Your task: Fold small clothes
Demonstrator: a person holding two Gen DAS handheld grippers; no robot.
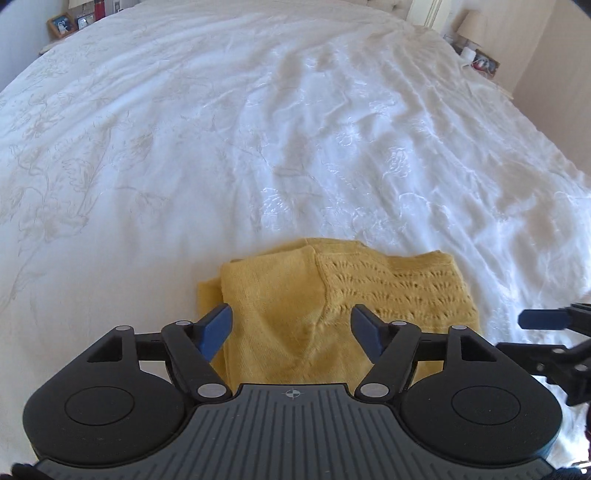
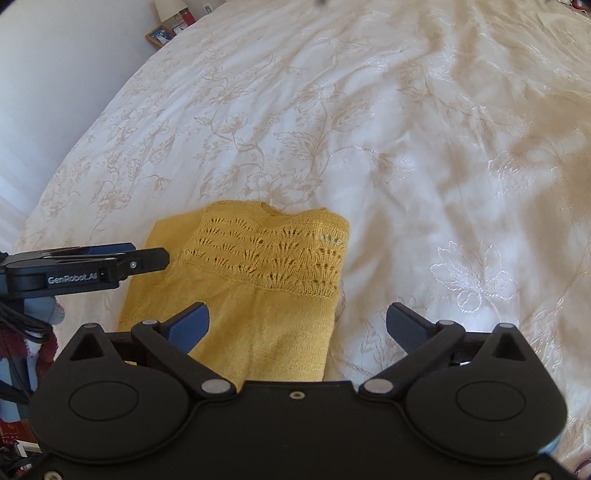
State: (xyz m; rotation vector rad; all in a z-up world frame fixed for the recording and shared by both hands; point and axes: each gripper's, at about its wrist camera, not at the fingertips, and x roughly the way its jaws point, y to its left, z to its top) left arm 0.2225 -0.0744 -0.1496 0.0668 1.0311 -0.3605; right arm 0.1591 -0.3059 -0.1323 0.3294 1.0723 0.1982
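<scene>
A small yellow knitted sweater [image 1: 332, 302] lies folded on the white bedspread [image 1: 258, 147], its lace-pattern yoke facing up. My left gripper [image 1: 291, 325] hovers over its near left part, jaws open, blue pads clear of the knit. In the right wrist view the same sweater [image 2: 258, 280] lies ahead and to the left. My right gripper [image 2: 297, 325] stands wide open over the sweater's right edge and the bedspread [image 2: 406, 166], nothing pinched. The left gripper [image 2: 147, 260] shows at that view's left edge; the right gripper's blue fingertip [image 1: 543, 319] shows at the left wrist view's right edge.
The embroidered bedspread stretches far ahead with soft wrinkles. A framed photo [image 1: 61, 24] stands on a bedside surface at the far left; a lamp [image 1: 471, 24] and small items sit at the far right. A wall [image 2: 55, 92] runs along the bed's left side.
</scene>
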